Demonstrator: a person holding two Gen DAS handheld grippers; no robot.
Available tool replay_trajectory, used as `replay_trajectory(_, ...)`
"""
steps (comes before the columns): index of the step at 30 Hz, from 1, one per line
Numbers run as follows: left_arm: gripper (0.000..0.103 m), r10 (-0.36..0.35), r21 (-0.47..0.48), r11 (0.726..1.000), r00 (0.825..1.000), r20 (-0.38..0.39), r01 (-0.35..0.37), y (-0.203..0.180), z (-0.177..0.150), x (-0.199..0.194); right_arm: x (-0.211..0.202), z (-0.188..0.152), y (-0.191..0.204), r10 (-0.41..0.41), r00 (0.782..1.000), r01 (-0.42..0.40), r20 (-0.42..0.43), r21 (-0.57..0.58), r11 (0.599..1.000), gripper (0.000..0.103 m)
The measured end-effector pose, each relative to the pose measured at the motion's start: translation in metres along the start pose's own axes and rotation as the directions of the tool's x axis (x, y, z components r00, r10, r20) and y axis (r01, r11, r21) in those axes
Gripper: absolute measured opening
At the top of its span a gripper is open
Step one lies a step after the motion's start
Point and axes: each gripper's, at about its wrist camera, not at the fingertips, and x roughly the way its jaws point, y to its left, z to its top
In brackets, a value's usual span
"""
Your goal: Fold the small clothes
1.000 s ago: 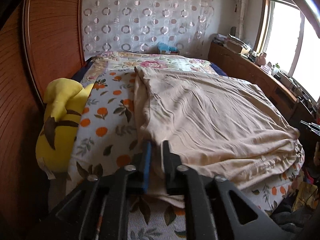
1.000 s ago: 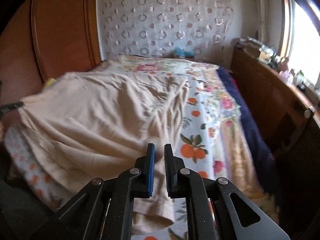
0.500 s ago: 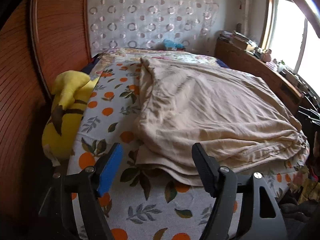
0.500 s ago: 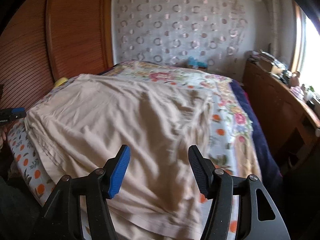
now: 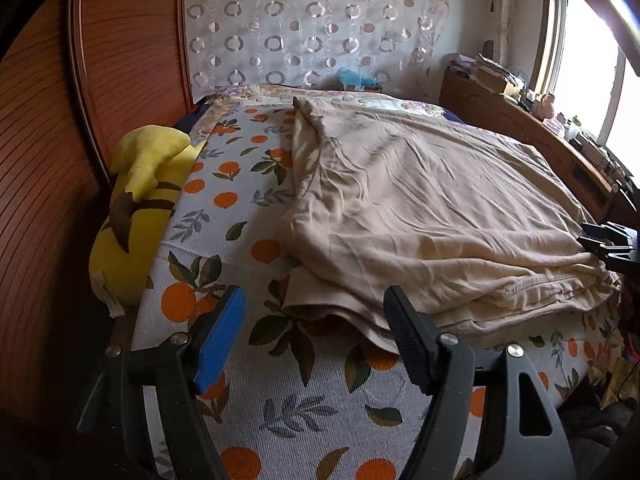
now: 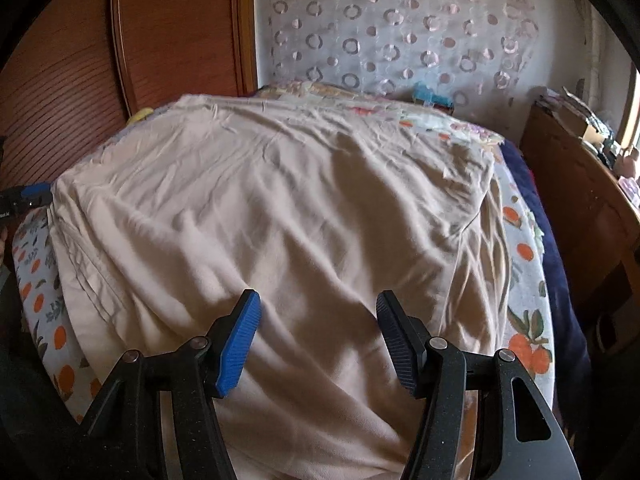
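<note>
A large beige garment [image 5: 420,208] lies folded in layers on the bed; it fills the right wrist view [image 6: 280,220]. My left gripper [image 5: 316,332] is open and empty, held just short of the garment's near left corner. My right gripper [image 6: 318,334] is open and empty, hovering over the garment's near edge. The tip of the right gripper shows at the right edge of the left wrist view [image 5: 612,244], and the left gripper's tip at the left edge of the right wrist view [image 6: 24,198].
The bed has an orange-print cover [image 5: 224,200]. A yellow plush toy [image 5: 136,208] lies along its left side by the wooden headboard [image 5: 48,128]. A wooden cabinet [image 6: 580,200] with clutter runs along the right, under a window [image 5: 580,60].
Both grippers were shut on the garment's edge a second ago. They have opened, let it go and drawn back; the garment now lies settled on the bed.
</note>
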Motion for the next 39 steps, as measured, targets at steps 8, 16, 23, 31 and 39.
replay_trajectory(8,0.073,-0.017,-0.013,1.000,1.000,-0.021,0.016,0.003,-0.006,0.003,0.009,0.007,-0.002,0.008,1.000,-0.008,-0.003,0.015,1.000,0.065)
replay_trajectory(16,0.073,-0.051,-0.030,0.998,0.998,-0.030,0.050,0.001,-0.010,0.005,0.006,0.003,-0.002,0.005,1.000,-0.005,0.002,0.019,1.000,0.066)
replay_trajectory(23,0.073,-0.081,-0.075,0.994,0.996,-0.029,0.079,0.002,0.003,0.012,0.003,0.002,0.001,0.003,1.000,-0.003,0.004,0.021,1.000,0.066)
replay_trajectory(31,0.072,-0.102,-0.111,0.989,0.994,-0.039,0.097,0.005,0.017,0.026,0.002,0.002,0.000,0.003,1.000,-0.003,0.004,0.020,1.000,0.066)
replay_trajectory(39,0.009,-0.182,-0.087,0.980,0.983,-0.036,0.179,0.000,0.016,0.024,0.002,0.002,0.000,0.005,1.000,-0.005,0.004,0.021,1.000,0.066)
